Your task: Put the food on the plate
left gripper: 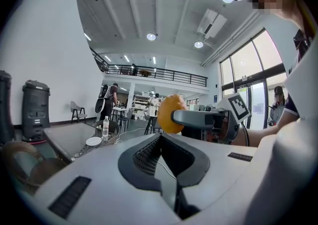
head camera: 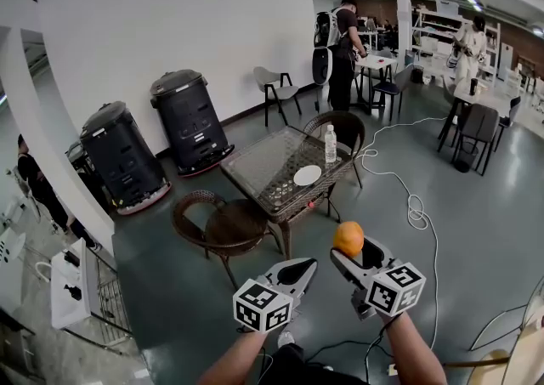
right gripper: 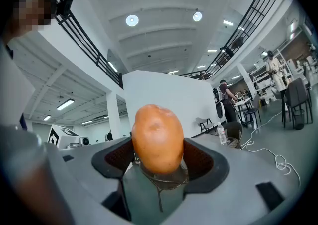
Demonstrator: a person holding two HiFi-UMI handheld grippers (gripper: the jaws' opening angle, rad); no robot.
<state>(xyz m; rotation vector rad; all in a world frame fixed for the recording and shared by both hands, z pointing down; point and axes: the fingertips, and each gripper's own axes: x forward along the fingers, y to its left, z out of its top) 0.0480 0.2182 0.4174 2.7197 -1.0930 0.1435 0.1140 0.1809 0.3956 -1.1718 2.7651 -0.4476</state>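
Your right tongs [head camera: 348, 252] are clamped on the orange food [head camera: 348, 239], carried in the air. Your left tongs [head camera: 299, 270], just beside them, are pressed together on nothing. The white plate [head camera: 307, 175] lies well ahead of both, on the glass tabletop [head camera: 263, 167] near a water bottle [head camera: 330, 144], and looks bare. The pickup looks done; the carry and release onto the plate remain.

The underside of the round orange fruit [right gripper: 157, 137] is hidden between the jaws of the right tool [right gripper: 159, 158]. On the glass-topped wicker worktop [head camera: 268, 167], the clear plastic bottle [head camera: 330, 144] carries a label too small to read. Beyond the worktop, what the dark-clad standing person [head camera: 343, 48] handles is too small to tell.
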